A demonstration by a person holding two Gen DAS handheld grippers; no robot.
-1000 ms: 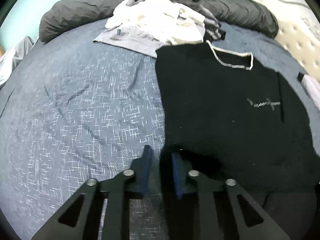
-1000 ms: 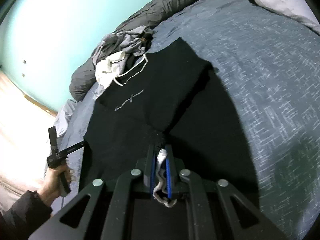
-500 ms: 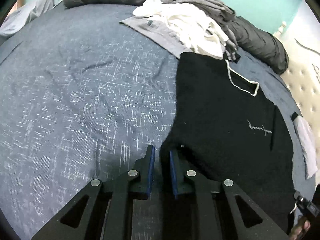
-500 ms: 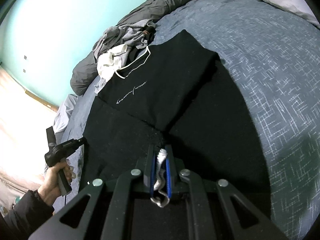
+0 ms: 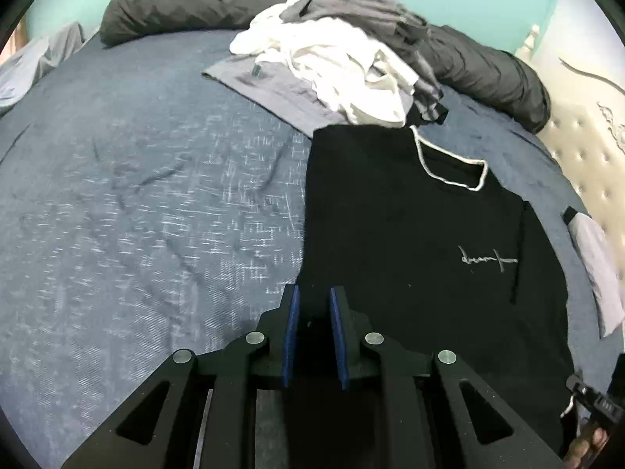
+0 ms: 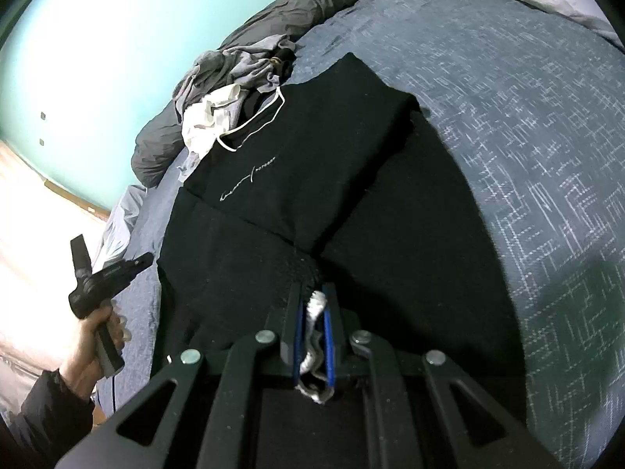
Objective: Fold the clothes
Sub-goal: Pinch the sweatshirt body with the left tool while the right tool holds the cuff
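A black T-shirt with a white-trimmed collar and small white script lies spread on the blue bedspread; it also shows in the right wrist view. My left gripper is at the shirt's near left corner, its blue pads slightly apart with black cloth between them. My right gripper is shut on the shirt's white-trimmed hem, bunched between its pads. The shirt's right side is folded over its front.
A heap of white and grey clothes lies beyond the shirt's collar. A dark grey duvet roll runs along the back by the teal wall. A pale garment lies at the right by the padded headboard.
My left gripper's pads have spread a little and the view has swung right, then back. My right gripper has drawn the hem further, and the shirt lies flatter.
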